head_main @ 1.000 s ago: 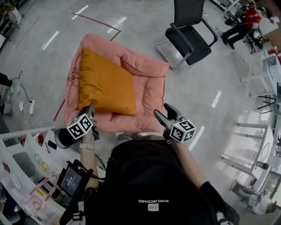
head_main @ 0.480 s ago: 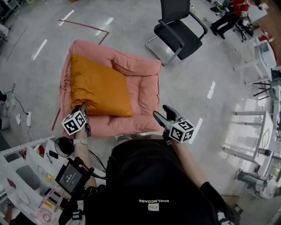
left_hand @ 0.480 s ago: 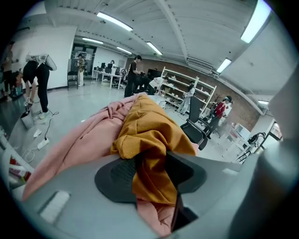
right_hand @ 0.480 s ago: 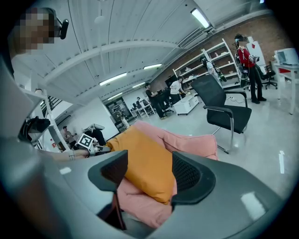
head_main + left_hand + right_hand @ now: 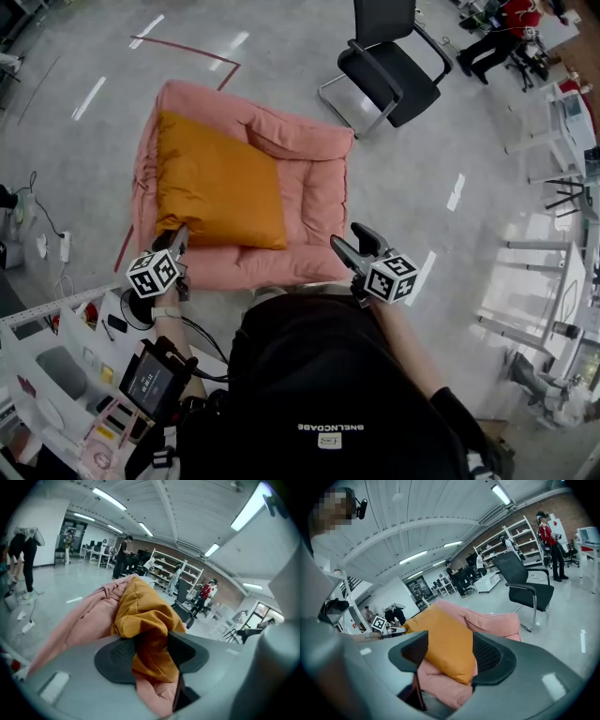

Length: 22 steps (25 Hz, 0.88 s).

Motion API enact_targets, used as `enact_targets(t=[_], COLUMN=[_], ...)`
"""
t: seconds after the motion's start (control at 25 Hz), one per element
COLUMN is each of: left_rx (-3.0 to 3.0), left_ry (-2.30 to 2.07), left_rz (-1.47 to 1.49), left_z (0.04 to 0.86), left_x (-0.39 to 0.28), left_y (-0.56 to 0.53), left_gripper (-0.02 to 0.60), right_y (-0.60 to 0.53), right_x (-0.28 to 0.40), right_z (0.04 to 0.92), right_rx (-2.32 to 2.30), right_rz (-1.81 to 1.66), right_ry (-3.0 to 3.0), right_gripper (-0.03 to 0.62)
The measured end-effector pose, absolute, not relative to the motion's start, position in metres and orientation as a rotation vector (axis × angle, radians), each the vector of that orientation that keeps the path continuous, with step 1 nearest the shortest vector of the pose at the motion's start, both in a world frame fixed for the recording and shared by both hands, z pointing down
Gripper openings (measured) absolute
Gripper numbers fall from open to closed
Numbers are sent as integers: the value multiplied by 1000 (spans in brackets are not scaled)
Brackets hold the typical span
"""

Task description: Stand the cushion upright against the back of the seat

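Left gripper view, left tongs pinching cushion corner, jaws just eased wider, head view, right tongs open, empty

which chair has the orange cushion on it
The low pink padded seat: the orange cushion lies on it. The black office chair stands apart beyond it, on the floor.

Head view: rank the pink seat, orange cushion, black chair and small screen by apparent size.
1. pink seat
2. orange cushion
3. black chair, close to the cushion's size but farther off, so unsure
4. small screen, clearly smallest
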State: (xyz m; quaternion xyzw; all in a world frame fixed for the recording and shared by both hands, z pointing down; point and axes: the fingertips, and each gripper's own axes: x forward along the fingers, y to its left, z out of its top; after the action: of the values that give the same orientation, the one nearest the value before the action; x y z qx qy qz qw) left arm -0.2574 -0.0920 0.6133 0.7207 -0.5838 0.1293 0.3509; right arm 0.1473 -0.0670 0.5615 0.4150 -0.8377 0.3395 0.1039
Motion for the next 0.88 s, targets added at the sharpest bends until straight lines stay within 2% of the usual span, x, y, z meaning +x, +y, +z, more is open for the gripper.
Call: enact_targets(t=[0.16, 0.44, 0.68, 0.88], left_rx=[1946, 2046, 2072, 2117], left_ry=[-1373, -1176, -1176, -1277], left_rz=[315, 671, 719, 603], left_z=[588, 566, 541, 512], left_x=[-244, -248, -257, -264], left_y=[-68, -42, -45, -86], left_gripper=[245, 262, 261, 261], right_y=[-68, -73, -75, -77], right_x=[138, 124, 126, 124], right_z=[564, 564, 562, 562], right_rx=[1199, 1160, 1171, 1172], right_rz=[1019, 1022, 1027, 1028], right_ry=[-2477, -2505, -2520, -2521], right_gripper=[295, 296, 299, 301])
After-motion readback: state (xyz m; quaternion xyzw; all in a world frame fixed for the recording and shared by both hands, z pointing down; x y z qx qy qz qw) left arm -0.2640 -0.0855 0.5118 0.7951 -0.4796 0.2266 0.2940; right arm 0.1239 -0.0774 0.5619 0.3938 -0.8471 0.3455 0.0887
